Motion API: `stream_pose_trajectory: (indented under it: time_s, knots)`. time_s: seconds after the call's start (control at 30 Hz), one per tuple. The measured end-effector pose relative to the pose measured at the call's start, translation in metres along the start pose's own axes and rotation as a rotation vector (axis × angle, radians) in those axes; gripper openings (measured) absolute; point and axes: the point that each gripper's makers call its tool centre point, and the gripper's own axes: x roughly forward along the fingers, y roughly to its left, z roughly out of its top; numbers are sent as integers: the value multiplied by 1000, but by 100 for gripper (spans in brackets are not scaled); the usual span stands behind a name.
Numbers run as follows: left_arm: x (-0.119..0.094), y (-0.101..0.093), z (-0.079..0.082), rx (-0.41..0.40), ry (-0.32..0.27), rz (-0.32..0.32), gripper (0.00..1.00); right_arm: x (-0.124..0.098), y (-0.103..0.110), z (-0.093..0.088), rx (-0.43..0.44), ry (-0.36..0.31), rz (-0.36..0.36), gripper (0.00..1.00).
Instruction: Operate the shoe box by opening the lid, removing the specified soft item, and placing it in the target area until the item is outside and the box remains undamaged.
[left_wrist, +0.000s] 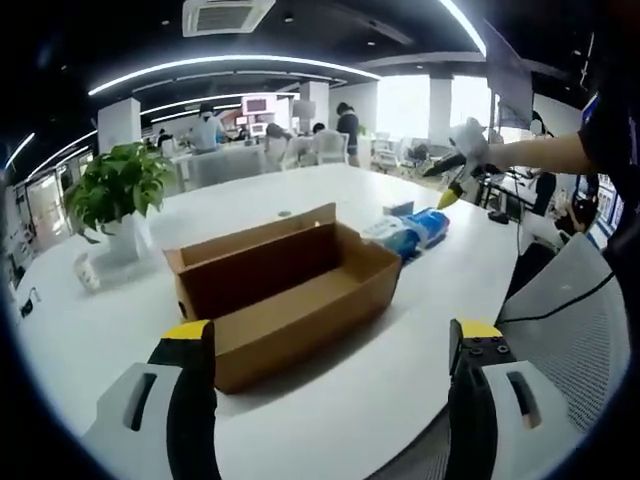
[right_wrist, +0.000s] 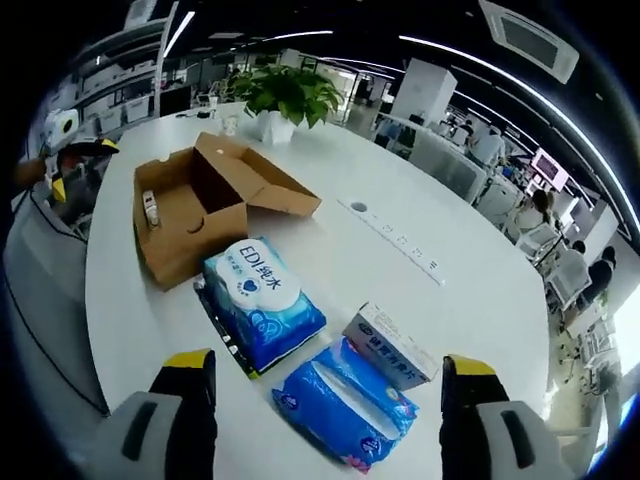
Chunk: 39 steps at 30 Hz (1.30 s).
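Note:
The brown cardboard shoe box (left_wrist: 290, 285) lies on the white table (left_wrist: 420, 350) with its lid (left_wrist: 255, 245) folded back; its inside looks bare. In the right gripper view the box (right_wrist: 185, 210) sits at upper left, lid (right_wrist: 270, 185) open. A blue-and-white soft pack (right_wrist: 262, 300) lies just beside it, then a blue tissue pack (right_wrist: 345, 405) and a small carton (right_wrist: 390, 345). These packs (left_wrist: 410, 232) sit right of the box. My left gripper (left_wrist: 332, 335) is open in front of the box. My right gripper (right_wrist: 328, 365) is open above the packs, holding nothing.
A potted plant (left_wrist: 118, 190) stands on the table behind the box, also the plant (right_wrist: 285, 95) in the right gripper view. A mesh office chair (left_wrist: 570, 320) is at the table's near right edge. A person's arm holds the right gripper (left_wrist: 458, 168) high. Desks and people fill the background.

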Motion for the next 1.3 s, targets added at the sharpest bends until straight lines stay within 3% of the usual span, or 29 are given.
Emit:
stream_pose_trajectory:
  time_s: [0.3,0.87,1.2,1.3]
  knots:
    - [7,20,9,12,36,-29,94,-9,13,0,76,-52,-9,98]
    - [29,40,33,131,88,-115,93,-35,47,2,157,-112,-15,99]
    - [41,43,31,175,150,-182,92,-51,66,8,186,-152,-30,99]
    - [44,46,33,204,150,-187,87,-55,75,9,184,-164,-31,99]
